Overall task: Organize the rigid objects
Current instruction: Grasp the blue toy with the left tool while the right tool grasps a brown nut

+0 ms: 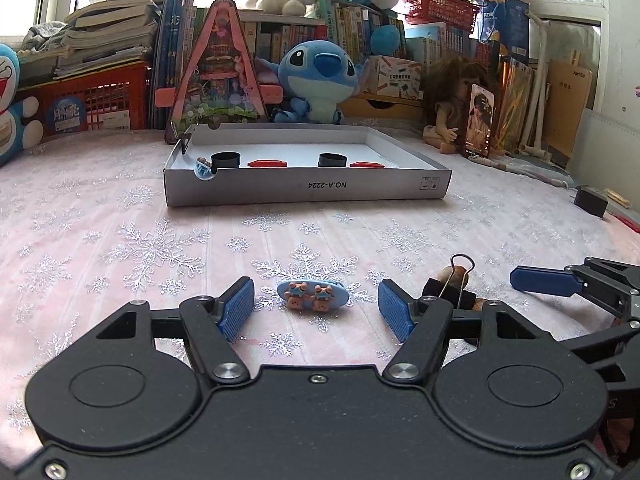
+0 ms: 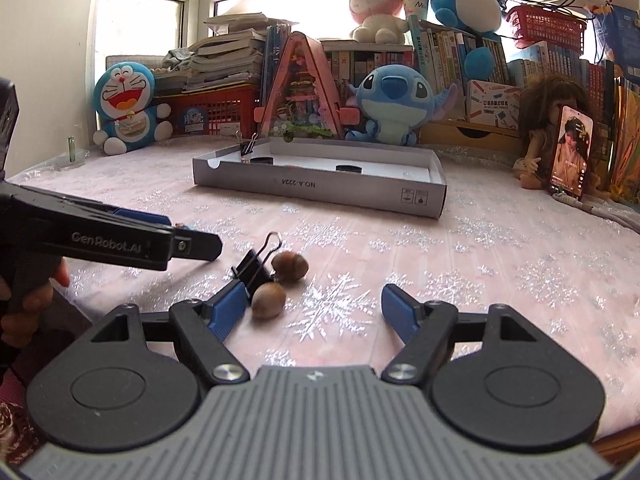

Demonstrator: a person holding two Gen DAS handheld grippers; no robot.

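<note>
My left gripper (image 1: 316, 310) is open, its blue pads on either side of a blue oval hair clip (image 1: 313, 297) with two small bear figures, lying on the pink snowflake cloth. A black binder clip (image 1: 452, 286) lies just right of it. My right gripper (image 2: 314, 310) is open and empty; two brown nuts (image 2: 269, 300) (image 2: 290, 266) and the binder clip (image 2: 254, 266) lie by its left finger. A shallow white box (image 1: 308, 190) holds two black rings (image 1: 226, 159), two red pieces (image 1: 267, 164) and a blue clip (image 1: 203, 168).
Plush toys, stacked books, red baskets and a pink triangular toy house (image 1: 220, 76) line the back. A doll and a phone (image 1: 478, 120) stand at the right. A black adapter (image 1: 591, 201) lies at the far right. A binder clip (image 2: 249, 147) sits on the box's far corner.
</note>
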